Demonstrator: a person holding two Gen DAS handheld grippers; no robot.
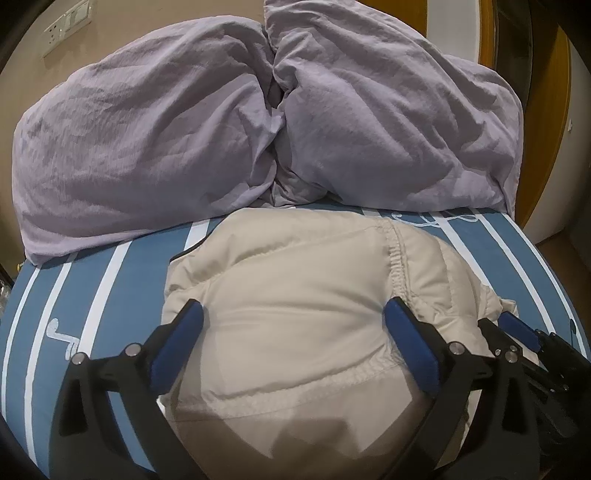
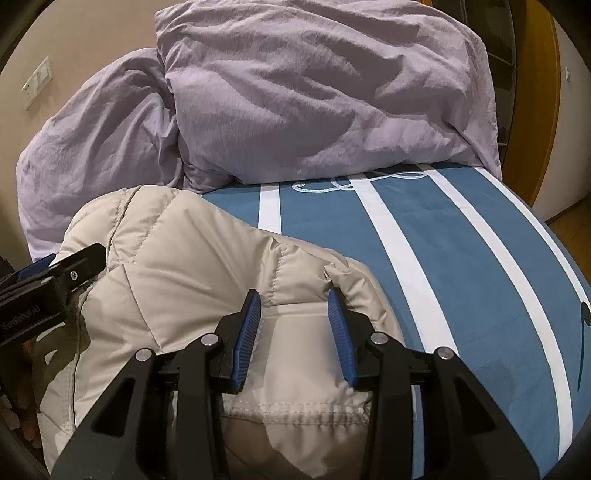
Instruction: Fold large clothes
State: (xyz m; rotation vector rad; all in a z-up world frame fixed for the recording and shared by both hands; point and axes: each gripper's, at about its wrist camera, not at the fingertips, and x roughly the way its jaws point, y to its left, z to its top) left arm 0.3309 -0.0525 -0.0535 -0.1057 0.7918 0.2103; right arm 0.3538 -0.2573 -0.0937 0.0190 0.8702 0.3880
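Home bedroom indicated: bed covered by blue striped sheet (image 2: 461, 258), crumpled lilac duvet (image 1: 184, 129), wall switch plate (image 1: 68, 27), wooden door frame (image 2: 546, 110).

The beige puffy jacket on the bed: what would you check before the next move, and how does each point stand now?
1. Jacket lying on the striped bedsheet, not hanging off: ok, as far as visible.
2. Left gripper open, fingers either side of the jacket: ok.
3. Right gripper open around a bulge of fabric: ok; nothing pinched yet.
4. The two grippers apart from each other: ok, close but not touching.
5. Purple duvet clear of the jacket: cannot tell; they meet at the far edge.
6. Fold tidy, layers aligned: cannot tell; underside hidden.
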